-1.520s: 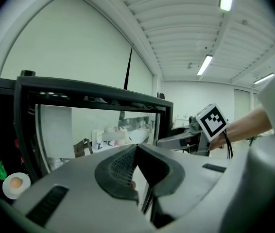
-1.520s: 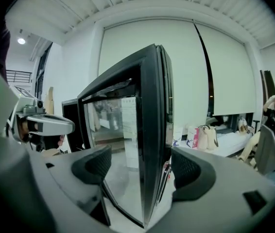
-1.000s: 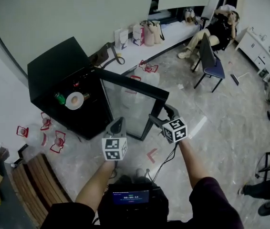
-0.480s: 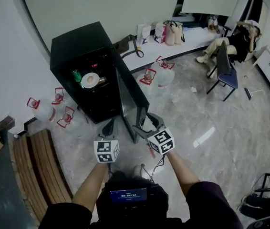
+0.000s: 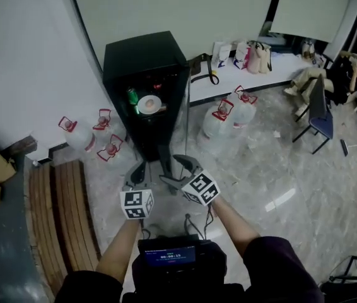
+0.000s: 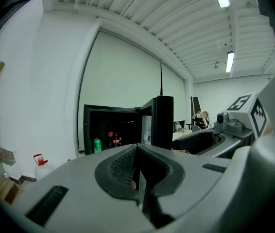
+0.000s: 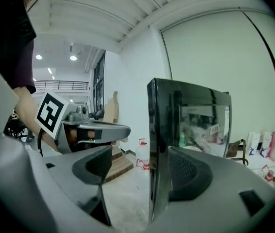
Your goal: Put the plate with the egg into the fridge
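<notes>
The black fridge (image 5: 142, 52) stands open against the wall. The white plate with the egg (image 5: 149, 104) lies on a shelf inside it, beside a green can (image 5: 132, 96). The glass door (image 5: 180, 113) points edge-on toward me. My right gripper (image 5: 177, 169) is open, and the door's free edge (image 7: 157, 144) stands between its pads, nearer the right one. My left gripper (image 5: 137, 170) hangs shut and empty just left of the door, in front of the fridge opening (image 6: 113, 127). The can (image 6: 97, 145) shows in the left gripper view; the plate is hidden there.
Water jugs with red handles lie left of the fridge (image 5: 77, 134) and right of it (image 5: 229, 115). A wooden slatted bench (image 5: 65, 213) runs along my left. Bags stand on a low white ledge (image 5: 254, 55). A person sits at far right (image 5: 345, 74) behind a blue chair (image 5: 320, 115).
The door has swung from wide open to edge-on, with the right gripper moving left along with its edge. The left gripper dropped lower. My view turned, so the fridge now sits centred.
</notes>
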